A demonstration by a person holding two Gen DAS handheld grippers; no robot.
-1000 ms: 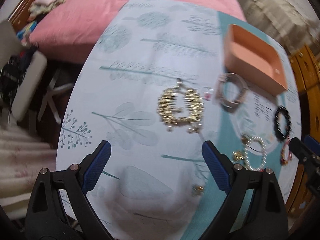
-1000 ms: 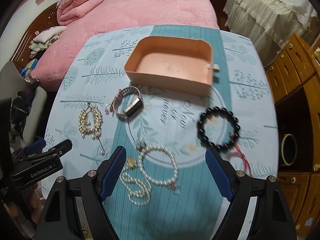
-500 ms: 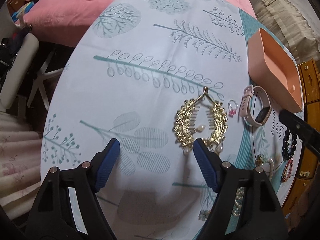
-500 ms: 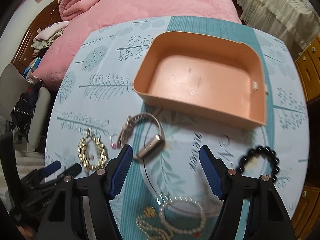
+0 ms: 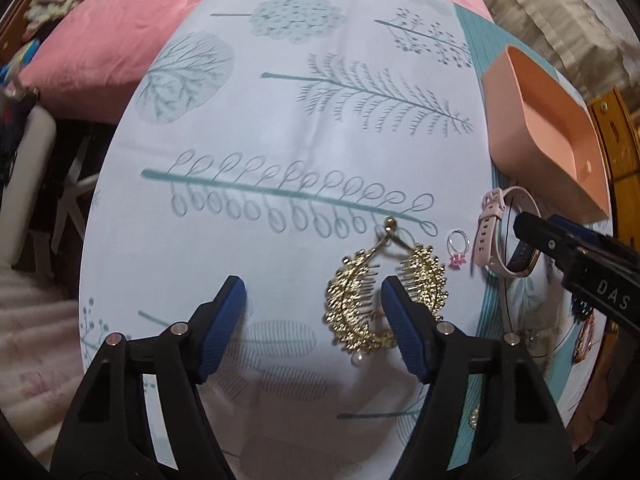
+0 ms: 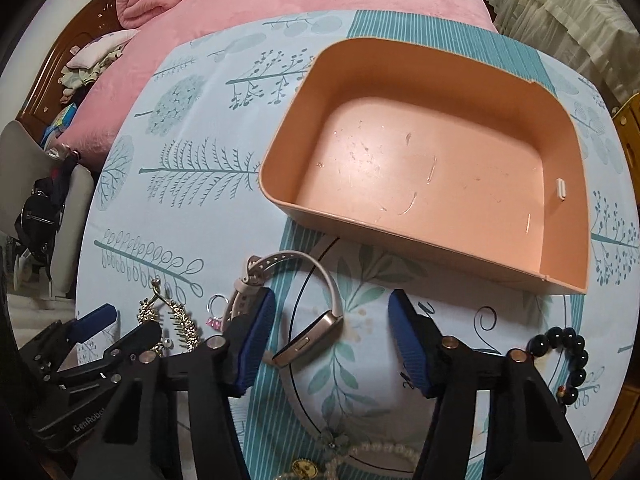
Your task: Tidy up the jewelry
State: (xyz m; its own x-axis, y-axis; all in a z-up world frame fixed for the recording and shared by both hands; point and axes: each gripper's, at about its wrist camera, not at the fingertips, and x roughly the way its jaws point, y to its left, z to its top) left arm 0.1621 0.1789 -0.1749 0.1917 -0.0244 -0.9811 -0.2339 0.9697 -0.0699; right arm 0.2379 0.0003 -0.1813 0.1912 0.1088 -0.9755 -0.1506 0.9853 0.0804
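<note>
My right hand-held gripper (image 6: 332, 336) has been closing and now straddles the pink watch (image 6: 308, 336), not gripping yet I think; its band loops toward the orange tray (image 6: 460, 248). The left hand-held gripper (image 5: 312, 308), half open and also narrowing, sits beside the gold comb (image 5: 360, 304) near the bench's left edge.

Round table under a leaf-print cloth (image 6: 188, 168), orange bin (image 6: 436, 184) upper right, pink watch (image 6: 308, 336), gold leaf comb (image 5: 360, 300), small ring (image 5: 457, 248), black bead bracelet (image 6: 572, 356), pearls (image 6: 360, 456) at bottom edge.
</note>
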